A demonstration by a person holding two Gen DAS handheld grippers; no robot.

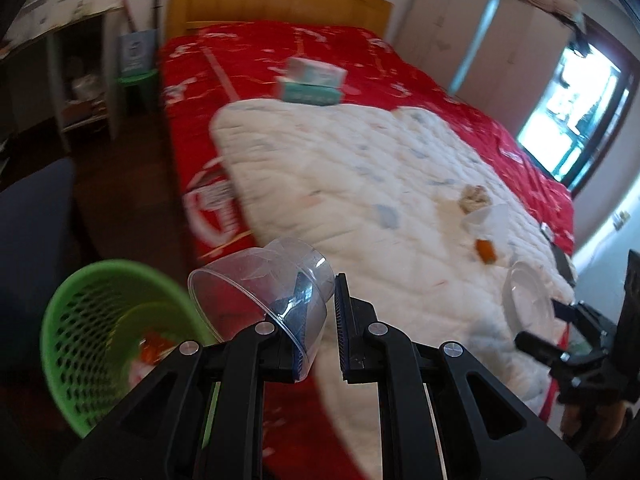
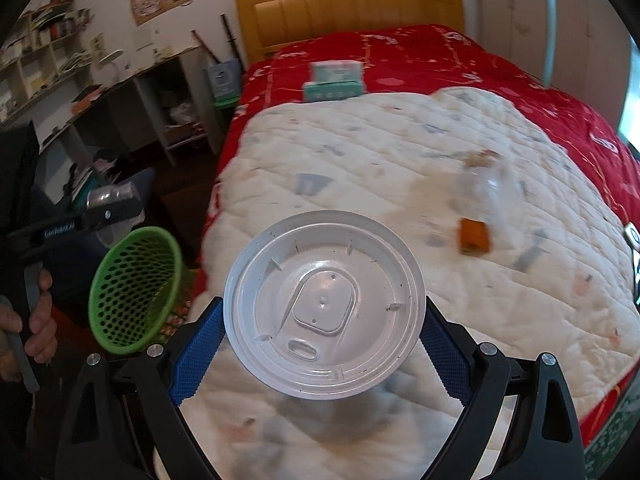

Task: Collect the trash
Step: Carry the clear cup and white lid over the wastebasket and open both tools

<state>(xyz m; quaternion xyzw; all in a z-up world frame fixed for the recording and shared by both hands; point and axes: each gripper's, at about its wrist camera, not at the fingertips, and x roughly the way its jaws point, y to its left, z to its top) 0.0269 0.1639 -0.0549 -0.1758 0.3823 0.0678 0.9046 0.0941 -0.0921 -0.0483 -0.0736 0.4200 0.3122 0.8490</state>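
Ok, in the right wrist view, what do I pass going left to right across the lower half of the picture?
Person's hand → green perforated plastic waste basket → round white plastic cup lid clamped in the right gripper → small orange wrapper lying on the white quilted blanket.

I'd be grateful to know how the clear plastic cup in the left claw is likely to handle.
The clear plastic cup looks thin-walled, so probably light and easily crushed. The left claw pinches only its wall, so it may slip or swing. Being round, it would likely roll if dropped.
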